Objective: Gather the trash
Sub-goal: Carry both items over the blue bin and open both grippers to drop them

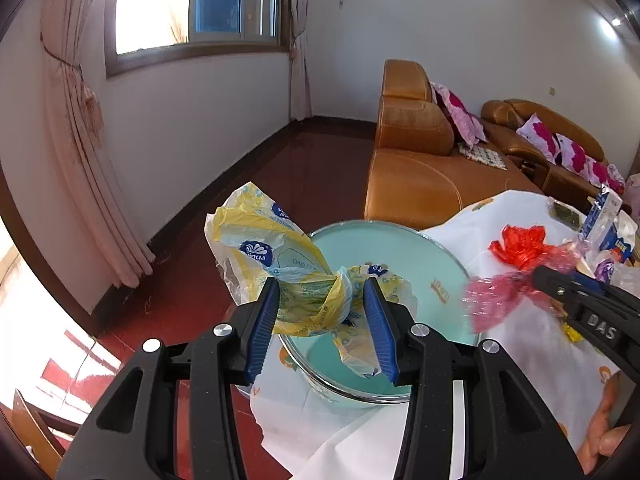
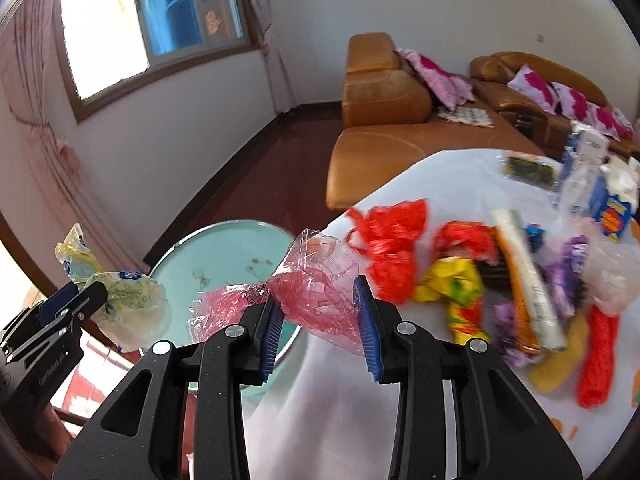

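Observation:
My left gripper [image 1: 322, 292] is shut on a crumpled yellow, white and blue plastic wrapper [image 1: 260, 240], held in the air over a round mint-green bin [image 1: 400, 240]. My right gripper [image 1: 540, 276] comes in from the right, shut on a clear pink plastic wrapper [image 1: 492, 300] near the bin's right rim. In the right wrist view the right gripper [image 2: 318, 296] clamps the pink wrapper [image 2: 316, 276] between its blue pads, above the edge of the bin [image 2: 232, 248]. The left gripper [image 2: 86, 292] with the yellow wrapper [image 2: 128, 300] hangs at the left.
A table under a white cloth [image 2: 340, 420] stands right of the bin. On it lie a red plastic bag [image 2: 388, 248], a yellow wrapper [image 2: 456, 284], a blue carton [image 2: 612, 208] and several other scraps. An orange sofa [image 1: 420, 180] stands behind. The floor is dark red.

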### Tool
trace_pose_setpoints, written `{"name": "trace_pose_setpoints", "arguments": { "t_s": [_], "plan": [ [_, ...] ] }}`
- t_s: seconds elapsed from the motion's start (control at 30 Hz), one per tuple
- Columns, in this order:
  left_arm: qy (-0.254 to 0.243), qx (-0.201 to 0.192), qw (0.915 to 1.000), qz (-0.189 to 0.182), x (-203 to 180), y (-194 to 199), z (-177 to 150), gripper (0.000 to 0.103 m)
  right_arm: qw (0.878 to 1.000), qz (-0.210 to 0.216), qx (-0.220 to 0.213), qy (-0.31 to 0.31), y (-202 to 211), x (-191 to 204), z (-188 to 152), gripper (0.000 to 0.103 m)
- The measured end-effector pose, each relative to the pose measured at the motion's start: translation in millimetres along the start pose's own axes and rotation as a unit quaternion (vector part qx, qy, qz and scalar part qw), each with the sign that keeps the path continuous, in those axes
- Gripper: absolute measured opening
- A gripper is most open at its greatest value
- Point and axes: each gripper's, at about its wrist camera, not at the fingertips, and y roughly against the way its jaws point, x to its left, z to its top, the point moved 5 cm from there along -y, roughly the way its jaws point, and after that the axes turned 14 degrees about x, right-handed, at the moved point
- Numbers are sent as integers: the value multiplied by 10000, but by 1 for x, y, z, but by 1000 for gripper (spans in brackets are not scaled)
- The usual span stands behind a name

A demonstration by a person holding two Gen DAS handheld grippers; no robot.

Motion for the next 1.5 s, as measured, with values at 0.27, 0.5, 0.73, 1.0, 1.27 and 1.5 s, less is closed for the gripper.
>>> {"name": "trace_pose_setpoints", "arguments": {
  "t_s": [0.27,0.5,0.73,1.0,1.27,1.5],
  "plan": [
    [-107,197,9997,92,0,-20,-3,44,9988,297,250,300,-28,15,12,42],
    [-130,361,9992,96,2,-30,-6,46,9979,415,352,359,-38,21,17,59],
    [-45,346,9993,137,7,-28,-4,60,9982,416,300,298,-35,16,17,59],
    [67,305,9993,182,10,-21,-5,75,9986,423,201,237,-24,7,16,68],
    [133,248,9994,201,14,-12,-7,76,9987,441,167,208,-19,7,16,73],
    [279,265,9990,207,22,-10,-6,78,9970,628,318,307,-22,13,17,79]
  ]
}}
